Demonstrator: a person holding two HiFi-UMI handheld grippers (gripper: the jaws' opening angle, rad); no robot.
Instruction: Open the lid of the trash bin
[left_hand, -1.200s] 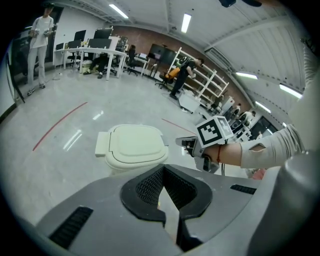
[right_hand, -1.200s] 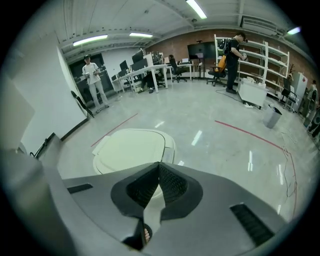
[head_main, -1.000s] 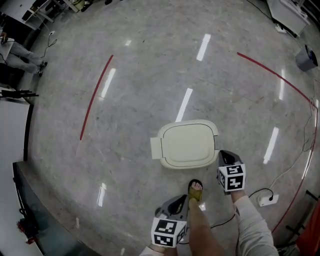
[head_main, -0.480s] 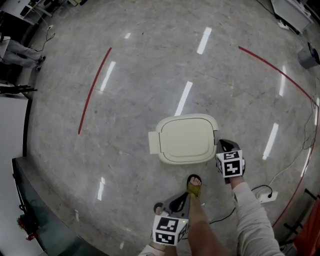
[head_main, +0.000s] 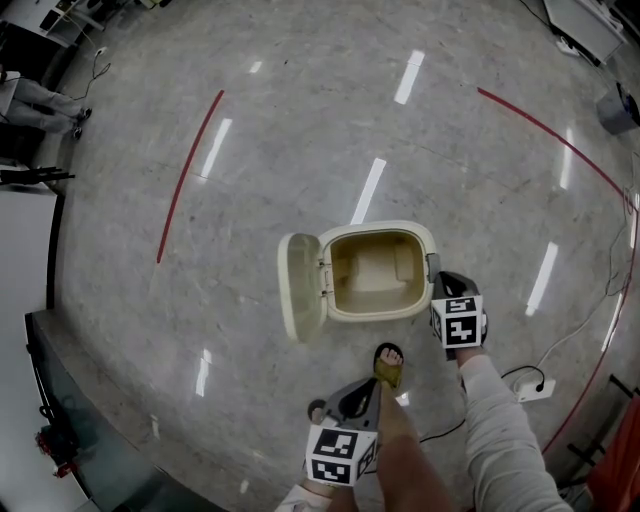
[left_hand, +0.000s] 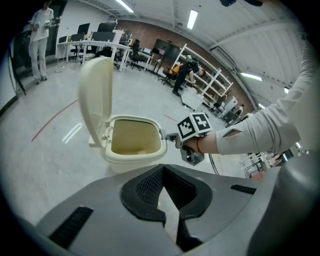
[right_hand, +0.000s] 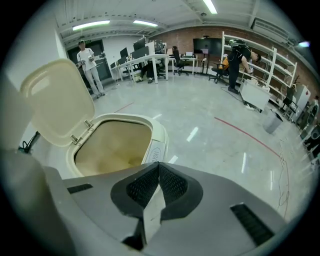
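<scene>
A cream trash bin (head_main: 378, 229) stands on the floor with its lid (head_main: 299, 285) swung up on the left side; the inside looks empty. My right gripper (head_main: 438, 283) is shut and sits against the bin's right rim, its tips (right_hand: 159, 164) just above the push button (right_hand: 154, 155). From the right gripper view the lid (right_hand: 55, 102) stands upright behind the bin's opening (right_hand: 116, 147). My left gripper (head_main: 368, 390) is shut, holds nothing and hangs short of the bin's near side. The left gripper view shows the bin (left_hand: 131, 162), its lid (left_hand: 97, 100) and the right gripper (left_hand: 171, 137) at the rim.
A person's sandalled foot (head_main: 389, 366) stands between the grippers, close to the bin. A white power strip (head_main: 533, 391) and its cable lie at the right. Red lines (head_main: 190, 172) mark the floor. Desks, shelves and people (right_hand: 88, 62) are far off.
The lid was shut flat on the bin and has now sprung up, open toward the left. The right gripper has stayed at the bin's right rim; the left has barely moved.
</scene>
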